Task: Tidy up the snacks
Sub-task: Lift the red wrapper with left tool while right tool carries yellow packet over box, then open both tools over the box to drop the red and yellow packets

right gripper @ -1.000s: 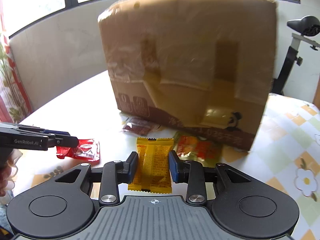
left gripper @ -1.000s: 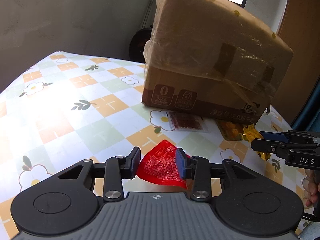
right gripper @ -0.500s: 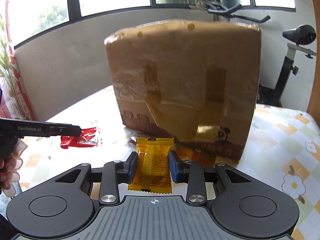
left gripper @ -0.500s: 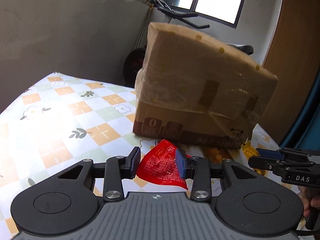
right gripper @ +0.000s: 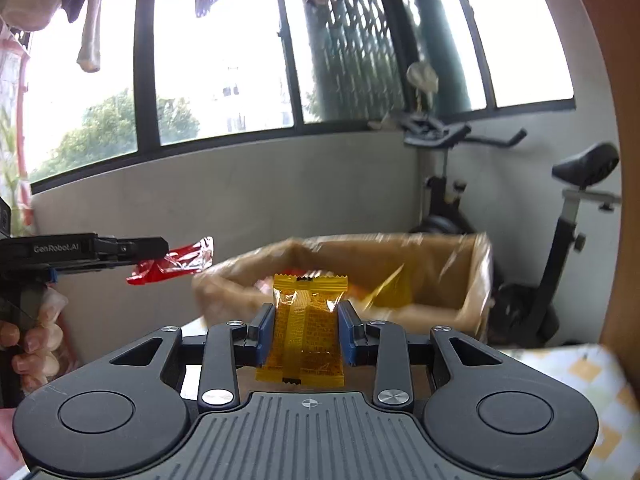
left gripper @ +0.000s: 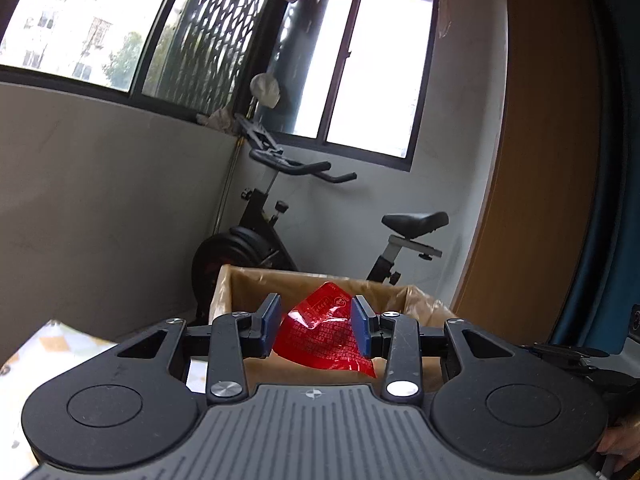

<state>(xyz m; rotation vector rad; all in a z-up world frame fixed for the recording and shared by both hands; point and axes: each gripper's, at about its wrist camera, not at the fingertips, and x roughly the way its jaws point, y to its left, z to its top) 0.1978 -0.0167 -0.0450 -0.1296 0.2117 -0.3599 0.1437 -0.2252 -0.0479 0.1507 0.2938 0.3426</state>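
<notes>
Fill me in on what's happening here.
A person is sorting snacks with tongs in each hand. The left tongs are shut on a red packet, the right tongs on a yellow packet. Both are held up near the rim of an open cardboard box, which already holds some packets. Neither has been dropped in yet.

A crinkled glossy red plastic snack packet (left gripper: 325, 334) carries fine white print. The flat orange-yellow foil snack packet (right gripper: 305, 330) has darker orange lettering and small black notches at its ends. The open brown cardboard box (right gripper: 474, 280) is lined with shiny clear tape. The desk (right gripper: 576, 376) cloth shows orange and pale green checks on white. Both tongs are black with blue pads (left gripper: 269, 322).
</notes>
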